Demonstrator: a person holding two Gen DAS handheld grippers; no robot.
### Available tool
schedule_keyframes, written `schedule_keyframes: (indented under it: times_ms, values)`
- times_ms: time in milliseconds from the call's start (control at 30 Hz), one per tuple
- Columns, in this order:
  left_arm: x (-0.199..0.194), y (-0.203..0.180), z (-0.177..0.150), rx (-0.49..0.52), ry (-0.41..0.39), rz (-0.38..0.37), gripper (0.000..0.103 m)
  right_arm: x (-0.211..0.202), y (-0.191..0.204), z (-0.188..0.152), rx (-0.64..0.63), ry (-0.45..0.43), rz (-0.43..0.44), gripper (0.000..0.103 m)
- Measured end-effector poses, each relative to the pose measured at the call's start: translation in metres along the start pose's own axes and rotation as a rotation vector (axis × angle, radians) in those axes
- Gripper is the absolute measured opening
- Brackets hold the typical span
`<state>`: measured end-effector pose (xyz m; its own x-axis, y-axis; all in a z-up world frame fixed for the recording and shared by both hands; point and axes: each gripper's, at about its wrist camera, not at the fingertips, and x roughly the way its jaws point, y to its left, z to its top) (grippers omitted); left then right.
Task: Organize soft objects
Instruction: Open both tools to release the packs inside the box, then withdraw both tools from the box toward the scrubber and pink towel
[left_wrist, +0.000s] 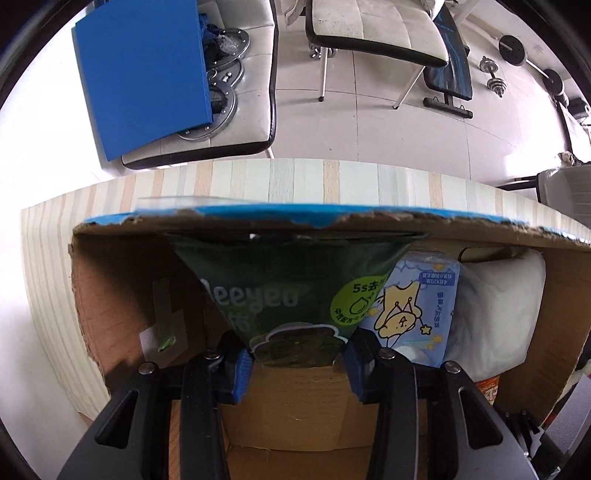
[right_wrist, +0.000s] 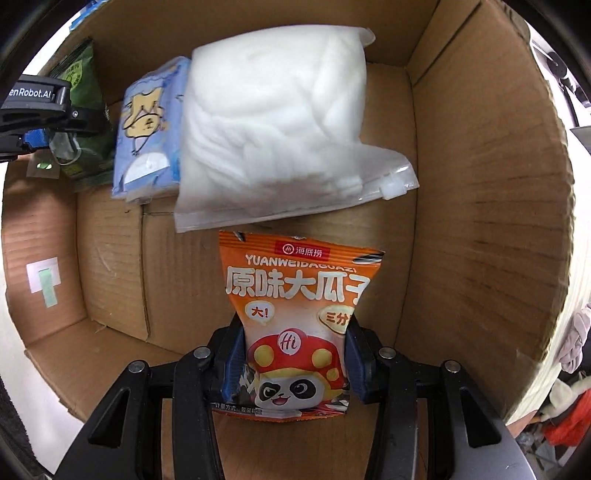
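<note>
While the left gripper (left_wrist: 298, 363) jaws pinch the green pack (left_wrist: 284, 295), the right gripper (right_wrist: 295, 363) jaws clamp the orange snack bag (right_wrist: 295, 317).

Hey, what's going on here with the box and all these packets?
Soft packs are going into a cardboard box. The left gripper clamps a green packet beside a blue tissue pack and a white cotton bag. The right gripper holds an orange snack bag over the box floor.

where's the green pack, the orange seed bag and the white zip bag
green pack (left_wrist: 280, 291): left wrist view, on its dark printed front.
orange seed bag (right_wrist: 295, 291): right wrist view, on the white lettering.
white zip bag (right_wrist: 273, 122): right wrist view, on its padded middle.
</note>
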<state>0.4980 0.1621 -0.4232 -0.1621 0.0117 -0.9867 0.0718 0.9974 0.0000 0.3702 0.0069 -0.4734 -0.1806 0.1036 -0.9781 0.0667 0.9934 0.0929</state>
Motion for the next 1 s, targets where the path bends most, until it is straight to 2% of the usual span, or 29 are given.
schedule_keyframes:
  times_ms: [67, 167, 267, 333, 367, 400, 433, 500, 600, 733, 1000]
  values:
    - [-0.004, 0.002, 0.000, -0.015, 0.004, -0.025, 0.043, -0.001, -0.004, 0.001, 0.017, 0.002, 0.005, 0.050]
    - [-0.015, 0.001, 0.000, 0.003, -0.019, -0.033, 0.057, -0.011, -0.005, 0.003, 0.030, 0.001, 0.040, 0.055]
    - [-0.034, -0.002, -0.007, 0.026, -0.069, -0.023, 0.059, -0.026, -0.005, -0.002, 0.031, -0.030, 0.055, 0.062]
    - [-0.049, -0.002, -0.015, 0.023, -0.106, -0.041, 0.072, -0.040, 0.000, -0.006, 0.017, -0.057, 0.051, 0.062]
    - [-0.059, -0.002, -0.022, 0.017, -0.137, -0.052, 0.088, -0.047, 0.003, -0.009, 0.010, -0.070, 0.048, 0.062]
    - [-0.066, -0.001, -0.027, 0.013, -0.163, -0.053, 0.097, -0.053, 0.006, -0.011, 0.003, -0.084, 0.045, 0.065]
    - [-0.075, 0.000, -0.034, 0.008, -0.195, -0.052, 0.098, -0.061, 0.009, -0.015, -0.006, -0.102, 0.038, 0.069]
    - [-0.090, 0.002, -0.052, 0.000, -0.255, -0.049, 0.099, -0.077, 0.014, -0.021, -0.016, -0.141, 0.025, 0.093]
    - [-0.106, 0.007, -0.081, -0.015, -0.320, -0.059, 0.101, -0.102, 0.018, -0.033, -0.022, -0.208, 0.011, 0.103]
    - [-0.121, 0.012, -0.123, -0.025, -0.392, -0.041, 0.102, -0.133, 0.015, -0.055, -0.037, -0.298, -0.028, 0.103]
    - [-0.148, 0.008, -0.209, -0.029, -0.537, 0.025, 0.102, -0.177, 0.005, -0.106, -0.031, -0.423, -0.007, 0.103]
